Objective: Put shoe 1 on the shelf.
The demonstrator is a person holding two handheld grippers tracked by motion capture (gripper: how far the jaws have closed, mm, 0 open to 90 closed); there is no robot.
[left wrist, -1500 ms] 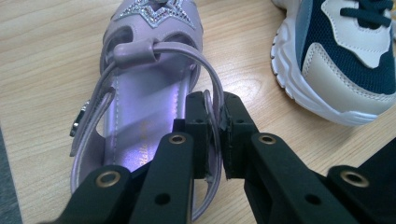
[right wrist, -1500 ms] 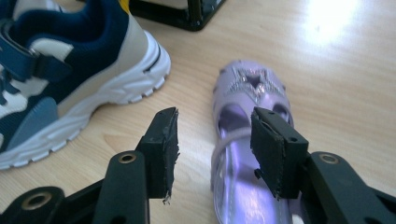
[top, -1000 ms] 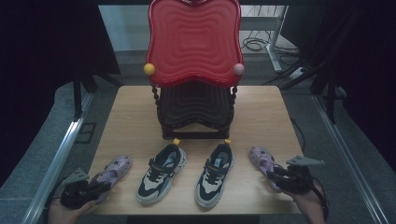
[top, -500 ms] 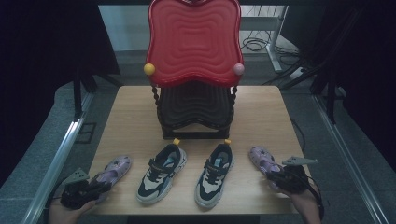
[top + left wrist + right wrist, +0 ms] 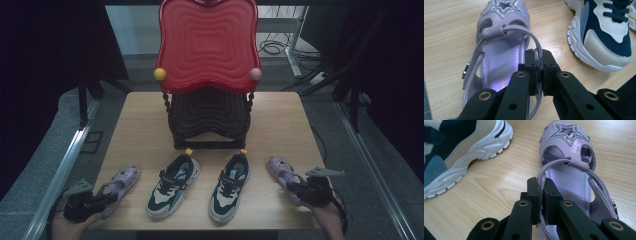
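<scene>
Two lilac sandals with glittery stars lie at the table's front corners. The left sandal has its heel strap pinched between the jaws of my left gripper, which is shut on it. The right sandal is held the same way by my right gripper, shut on its strap. Both sandals rest flat on the wooden table. Between them stand two navy-and-cream sneakers, the left sneaker and the right sneaker.
A shoe rack with a red wavy top shelf and a dark lower shelf stands mid-table behind the shoes. Yellow and pink knobs mark its corners. Bare wood lies on both sides of the rack.
Both grippers stay shut on the sandal straps; the sandals and sneakers keep their places. The right hand has shifted very slightly.
</scene>
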